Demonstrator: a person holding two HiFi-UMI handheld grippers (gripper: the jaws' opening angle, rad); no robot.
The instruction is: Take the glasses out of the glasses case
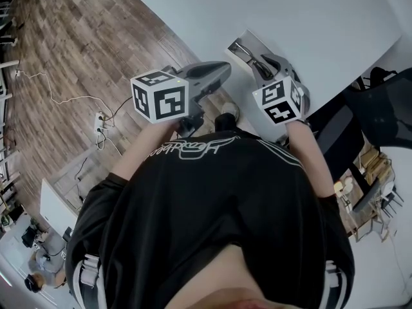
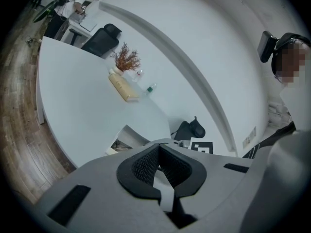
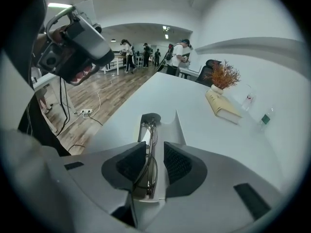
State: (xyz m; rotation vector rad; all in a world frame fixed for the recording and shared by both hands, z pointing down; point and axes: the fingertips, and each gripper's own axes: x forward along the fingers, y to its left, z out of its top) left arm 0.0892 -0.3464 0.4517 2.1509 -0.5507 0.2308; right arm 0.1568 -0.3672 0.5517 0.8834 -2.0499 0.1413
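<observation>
The white glasses case lies open at the near edge of the white table. In the right gripper view its raised lid stands just right of the folded thin-metal glasses. These lie lengthwise in the case and run back between my jaws. My right gripper is open, one pad on each side of the glasses, the left pad very near them. In the head view it reaches over the case. My left gripper hovers off the table edge, shut and empty. From its own view the left gripper points across the table.
A tan book, a dried plant and a small bottle sit farther along the table. Wooden floor with a power strip and cables lies to the left. A black office chair stands on the right. People stand in the background.
</observation>
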